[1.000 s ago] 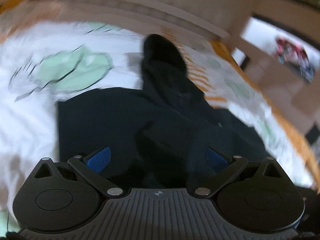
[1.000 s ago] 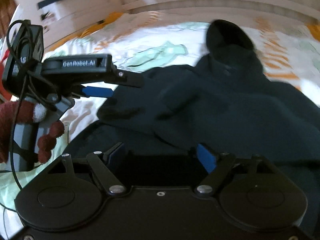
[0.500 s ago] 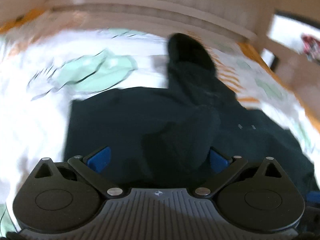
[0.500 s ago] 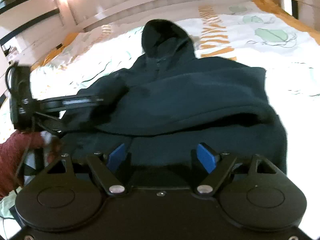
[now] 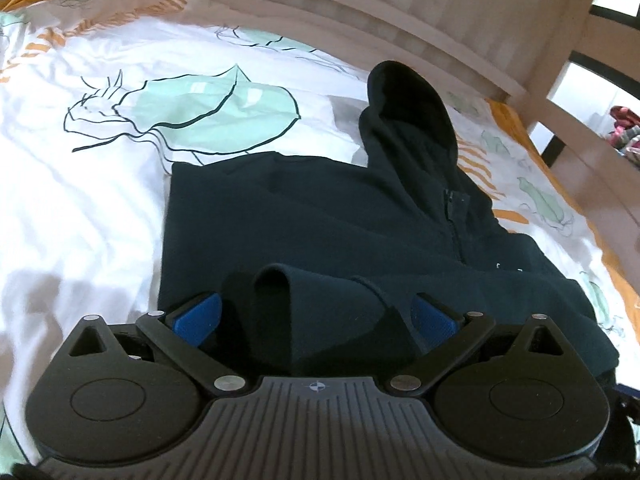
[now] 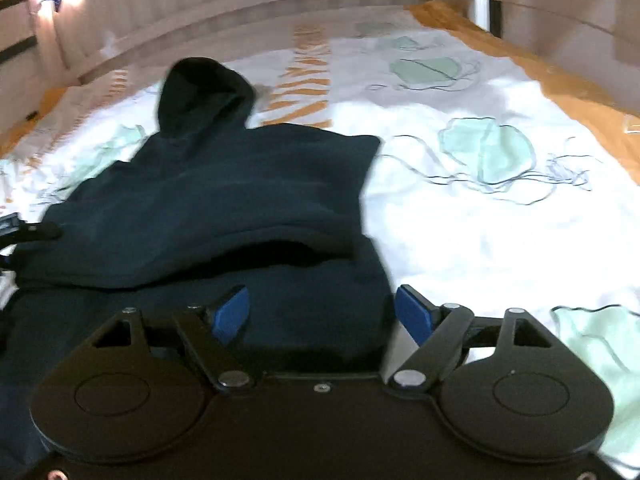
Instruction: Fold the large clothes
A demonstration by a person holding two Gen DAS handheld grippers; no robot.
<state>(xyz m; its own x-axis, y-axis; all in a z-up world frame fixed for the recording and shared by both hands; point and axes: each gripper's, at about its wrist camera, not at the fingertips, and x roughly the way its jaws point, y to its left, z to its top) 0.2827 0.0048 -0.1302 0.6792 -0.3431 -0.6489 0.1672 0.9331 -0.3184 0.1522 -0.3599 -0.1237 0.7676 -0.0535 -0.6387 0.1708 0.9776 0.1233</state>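
Note:
A dark navy hoodie (image 5: 320, 216) lies on the bed, hood pointing away, zipper visible at the neck; it also shows in the right wrist view (image 6: 224, 200), sides folded in. My left gripper (image 5: 316, 316) is open, its blue pads on either side of a bunched sleeve cuff (image 5: 280, 300) at the hoodie's near edge. My right gripper (image 6: 324, 316) is open over the hoodie's near right corner, with fabric between the pads. The tip of the left gripper (image 6: 36, 232) shows at the left edge of the right wrist view.
The bed has a white sheet (image 5: 80, 208) with green leaf prints and orange stripes. A pale wooden bed rail (image 5: 360, 12) runs along the far side, with a post at the right (image 5: 560, 60). An orange border (image 6: 540, 64) lines the sheet's right edge.
Both grippers swung over the hoodie; the right one moved right toward the hoodie's near right corner. The left one settled low at the near edge with the sleeve cuff between its pads.

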